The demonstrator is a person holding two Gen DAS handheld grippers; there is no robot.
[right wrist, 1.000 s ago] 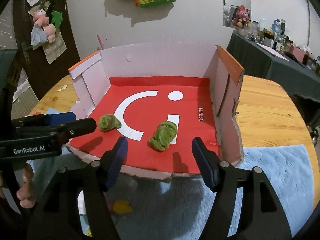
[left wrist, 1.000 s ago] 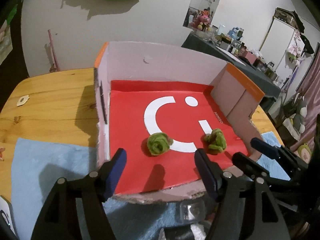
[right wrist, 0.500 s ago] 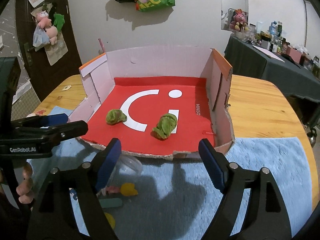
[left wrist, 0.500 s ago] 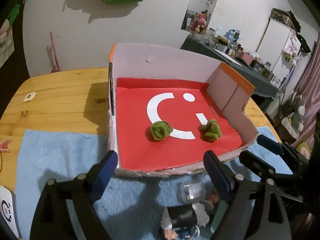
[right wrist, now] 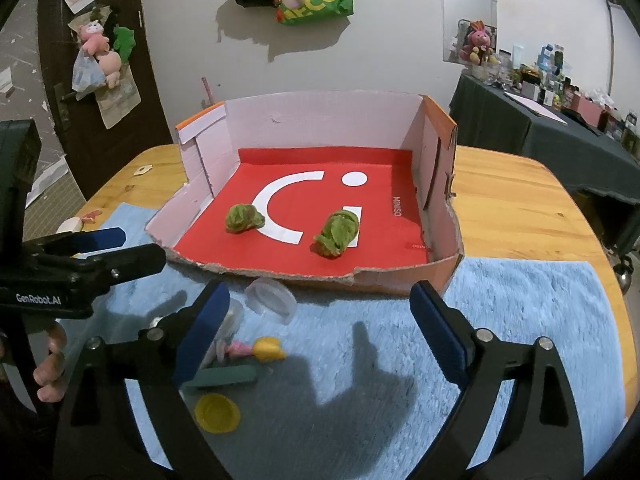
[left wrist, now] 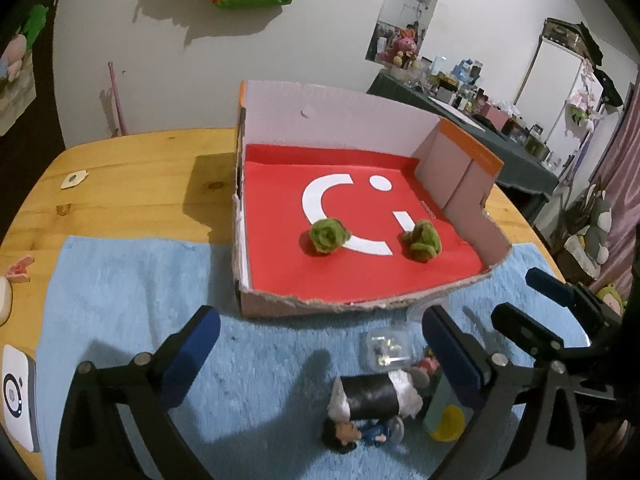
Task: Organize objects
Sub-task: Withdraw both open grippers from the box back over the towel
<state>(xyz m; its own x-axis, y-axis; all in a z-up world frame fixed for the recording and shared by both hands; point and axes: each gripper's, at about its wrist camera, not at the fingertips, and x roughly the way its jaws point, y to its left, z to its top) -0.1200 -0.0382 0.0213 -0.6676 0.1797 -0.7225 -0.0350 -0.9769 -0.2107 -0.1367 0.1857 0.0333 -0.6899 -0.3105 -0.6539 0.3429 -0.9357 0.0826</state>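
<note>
A cardboard box (left wrist: 362, 306) with a red floor holds two green fuzzy balls (left wrist: 329, 236) (left wrist: 422, 239); the right wrist view shows the box (right wrist: 404, 278) and the balls (right wrist: 243, 219) (right wrist: 337, 233) too. My left gripper (left wrist: 320, 354) is open and empty above the blue mat, in front of the box. My right gripper (right wrist: 320, 330) is open and empty, also in front of the box. Small items lie on the mat between them: a black-and-white roll (left wrist: 376, 398), a clear case (left wrist: 388, 348), a figurine (left wrist: 354, 434), a yellow cap (right wrist: 218, 414), a clear lid (right wrist: 270, 298).
The blue mat (right wrist: 520, 312) covers the near part of a wooden table (left wrist: 132, 176). A white device (left wrist: 16, 392) lies at the mat's left edge. A dark cluttered table (right wrist: 560, 132) stands at the right behind.
Both grippers have pulled back from the box and risen. The small items on the mat have come into view. The green balls have stayed in place.
</note>
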